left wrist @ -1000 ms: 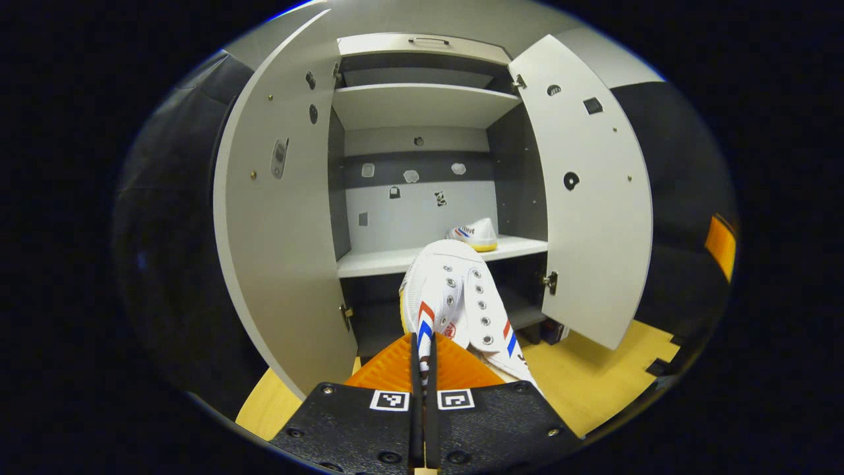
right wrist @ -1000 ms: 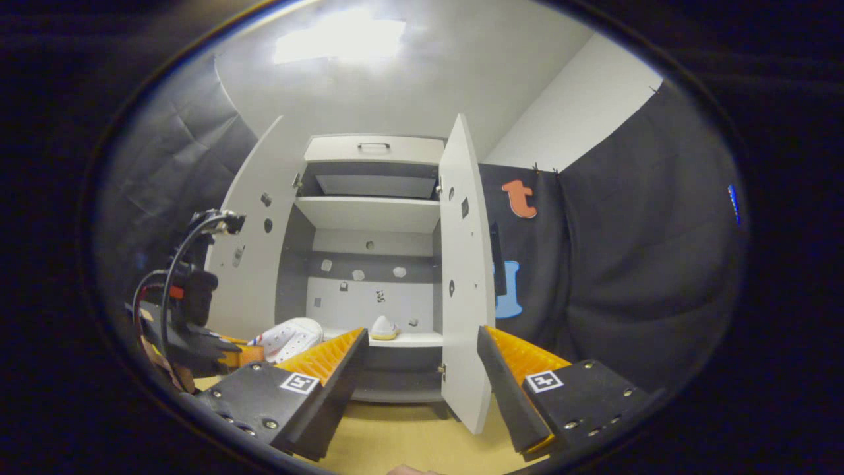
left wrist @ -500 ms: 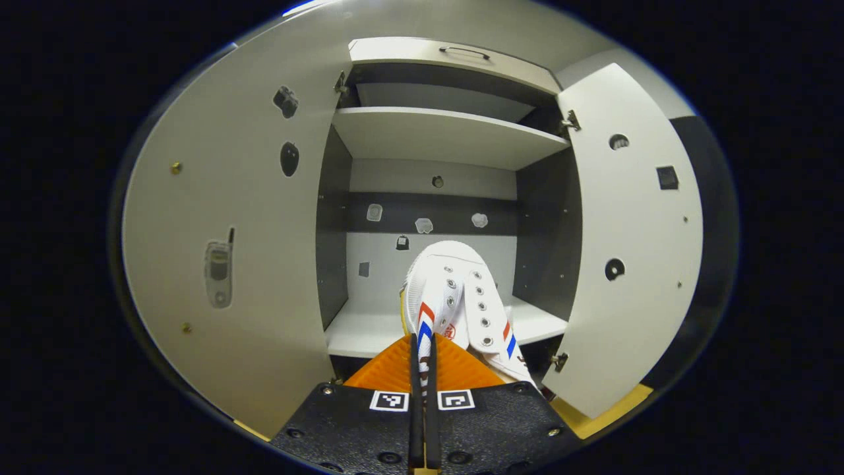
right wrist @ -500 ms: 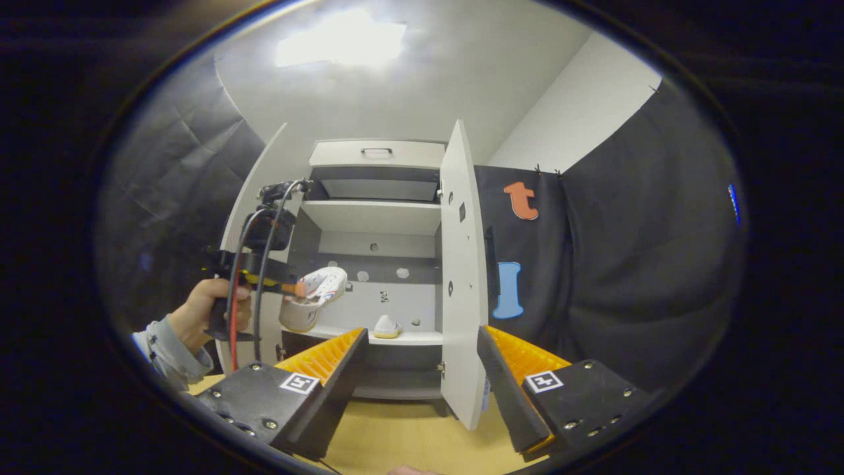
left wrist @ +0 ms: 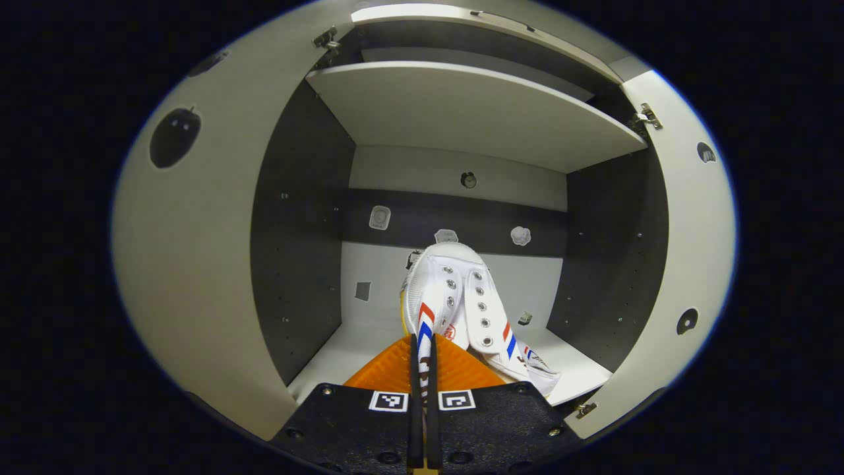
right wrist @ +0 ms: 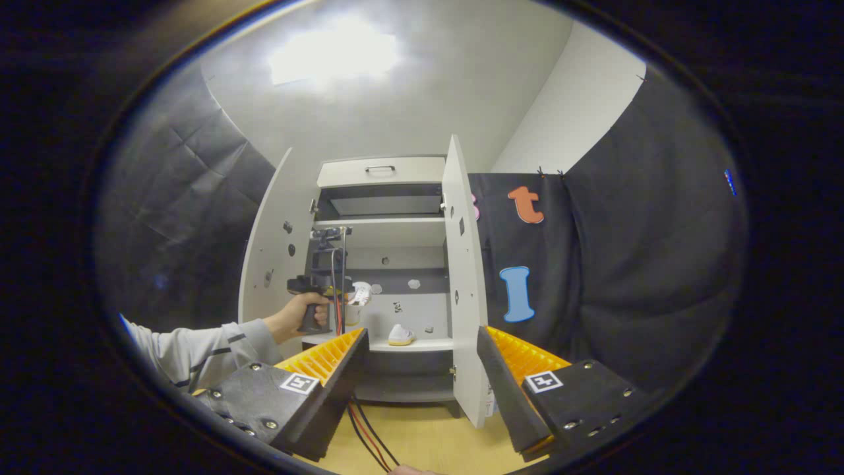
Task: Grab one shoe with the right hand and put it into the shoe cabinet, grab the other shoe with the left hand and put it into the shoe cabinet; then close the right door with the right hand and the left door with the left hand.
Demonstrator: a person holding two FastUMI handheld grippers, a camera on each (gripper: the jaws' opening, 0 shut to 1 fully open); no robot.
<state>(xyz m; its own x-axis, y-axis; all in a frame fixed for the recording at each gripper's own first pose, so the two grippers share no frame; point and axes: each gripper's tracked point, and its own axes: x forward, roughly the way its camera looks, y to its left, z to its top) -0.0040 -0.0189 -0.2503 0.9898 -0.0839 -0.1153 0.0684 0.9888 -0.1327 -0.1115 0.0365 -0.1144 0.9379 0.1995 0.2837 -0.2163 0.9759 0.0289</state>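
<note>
Placement of the second shoe is the step in hand, judging by how things lie. Starting at the left, the left door (left wrist: 198,264) stands swung wide, so nothing blocks that side of the shoe cabinet (left wrist: 461,105). The left tool (left wrist: 422,359) is clamped tight on the held shoe (left wrist: 455,297), its two fingers pressed together on the shoe's side near the collar, with the toe pointing into the cabinet above the middle shelf (left wrist: 330,356). To do this well, I would lower the shoe until the sole lies flat on the shelf's left half before letting go; a release from above would likely let it tip or roll.

In the right gripper view, a hand (right wrist: 297,316) holds that tool at the cabinet mouth. Further right on the same shelf, the placed shoe (right wrist: 401,335) sits toward the right end, so the incoming one should stay apart from it. The right door (right wrist: 465,290) stands open, edge-on. The right tool (right wrist: 422,376) hangs back from the cabinet with its fingers spread and nothing between them.
</note>
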